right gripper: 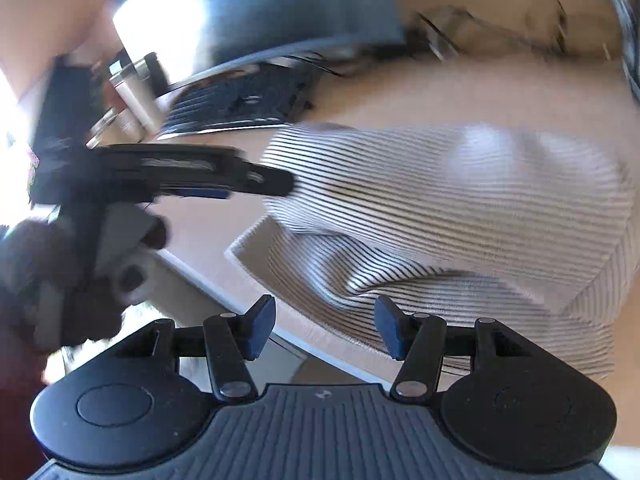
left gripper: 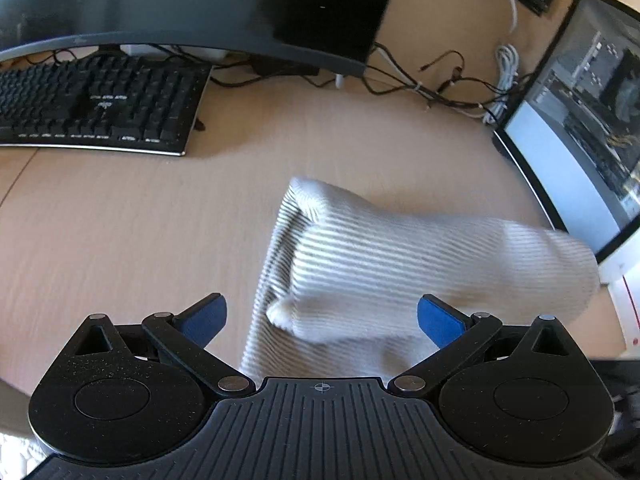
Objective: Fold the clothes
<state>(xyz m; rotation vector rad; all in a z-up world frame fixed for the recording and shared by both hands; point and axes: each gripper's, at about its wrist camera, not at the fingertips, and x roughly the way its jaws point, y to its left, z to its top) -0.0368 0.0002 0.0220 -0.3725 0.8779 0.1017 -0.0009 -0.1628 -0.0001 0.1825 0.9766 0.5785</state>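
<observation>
Lying partly folded on the wooden desk (left gripper: 120, 232), centre-right of the left wrist view, the striped garment (left gripper: 360, 264) has one flap doubled over itself. Left gripper (left gripper: 322, 316): fingers spread wide, nothing between them. Right gripper (right gripper: 325, 328): fingers also apart, empty, near the cloth's lower edge. Risks, as judged: the raised flap could slump open unpinned; a pinch might catch only one layer; the keyboard (left gripper: 92, 104) and cables (left gripper: 432, 84) sit close enough to snag.
</observation>
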